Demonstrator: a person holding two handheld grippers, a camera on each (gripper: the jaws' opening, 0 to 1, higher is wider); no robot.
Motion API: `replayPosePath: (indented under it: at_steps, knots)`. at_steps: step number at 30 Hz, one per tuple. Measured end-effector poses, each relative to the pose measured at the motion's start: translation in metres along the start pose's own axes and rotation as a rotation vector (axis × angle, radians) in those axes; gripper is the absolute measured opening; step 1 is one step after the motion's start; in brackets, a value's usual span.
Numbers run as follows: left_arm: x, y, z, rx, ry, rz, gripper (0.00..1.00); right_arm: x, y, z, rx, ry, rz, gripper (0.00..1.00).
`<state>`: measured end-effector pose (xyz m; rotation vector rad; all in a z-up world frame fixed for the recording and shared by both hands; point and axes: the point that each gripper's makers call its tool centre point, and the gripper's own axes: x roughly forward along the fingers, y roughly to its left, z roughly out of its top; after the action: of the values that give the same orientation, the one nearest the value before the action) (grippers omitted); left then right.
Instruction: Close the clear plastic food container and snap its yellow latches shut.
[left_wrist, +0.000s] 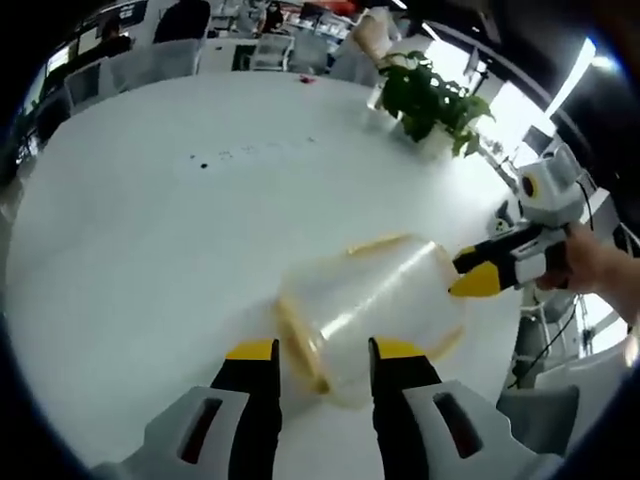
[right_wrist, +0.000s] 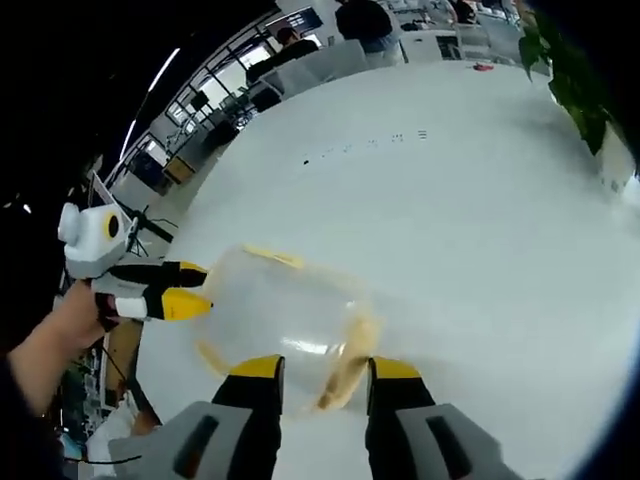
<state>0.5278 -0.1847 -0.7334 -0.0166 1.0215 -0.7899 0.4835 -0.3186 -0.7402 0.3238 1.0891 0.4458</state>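
Note:
The clear plastic food container (left_wrist: 375, 305) lies blurred on the white table (left_wrist: 150, 250), with yellow latches on its rim. One yellow latch (left_wrist: 300, 352) sits between the jaws of my left gripper (left_wrist: 325, 350), which stand apart and open around the container's near end. My right gripper (left_wrist: 478, 272), held by a hand, touches the container's far right end with its yellow tips. In the right gripper view the container (right_wrist: 280, 315) lies just ahead of my right gripper (right_wrist: 325, 368), also open, with a yellow latch (right_wrist: 350, 365) between its jaws. My left gripper (right_wrist: 185, 288) meets the container's left end.
A potted green plant (left_wrist: 430, 100) stands at the table's far right edge. Small dark marks (left_wrist: 250, 152) dot the table's middle. Office chairs and desks (left_wrist: 160, 55) lie beyond the far edge. Open white tabletop (right_wrist: 480, 200) stretches away from the container.

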Motion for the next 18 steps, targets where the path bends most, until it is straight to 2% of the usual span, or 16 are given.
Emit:
replayPosePath:
  at_steps: [10, 11, 12, 13, 14, 16, 17, 18]
  knots:
    - [0.000, 0.001, 0.000, -0.027, -0.041, 0.009, 0.27, 0.003, 0.002, 0.003, -0.023, -0.019, 0.012, 0.27]
    - [0.000, 0.001, 0.000, -0.046, -0.040, 0.016, 0.27, 0.004, 0.002, 0.004, -0.014, -0.022, 0.011, 0.26]
    - [0.001, 0.000, -0.001, -0.067, -0.040, 0.020, 0.27, 0.007, 0.002, 0.013, 0.100, -0.072, -0.001, 0.25]
    - [0.001, 0.000, -0.001, -0.110, -0.042, 0.031, 0.26, 0.004, -0.001, 0.012, 0.019, -0.043, 0.035, 0.24]
    - [0.001, 0.000, -0.001, -0.078, -0.044, 0.041, 0.26, 0.002, -0.002, 0.010, -0.003, -0.016, 0.042, 0.24]
    - [0.001, -0.001, -0.001, -0.078, -0.031, 0.045, 0.26, 0.003, 0.001, 0.010, -0.014, -0.005, 0.029, 0.24]
    - [0.002, -0.006, -0.002, -0.110, -0.022, 0.016, 0.24, 0.002, 0.003, 0.009, -0.019, 0.001, 0.024, 0.24]
    - [0.004, -0.002, -0.002, -0.093, -0.028, 0.033, 0.24, 0.005, 0.004, 0.010, -0.027, -0.009, 0.030, 0.24]
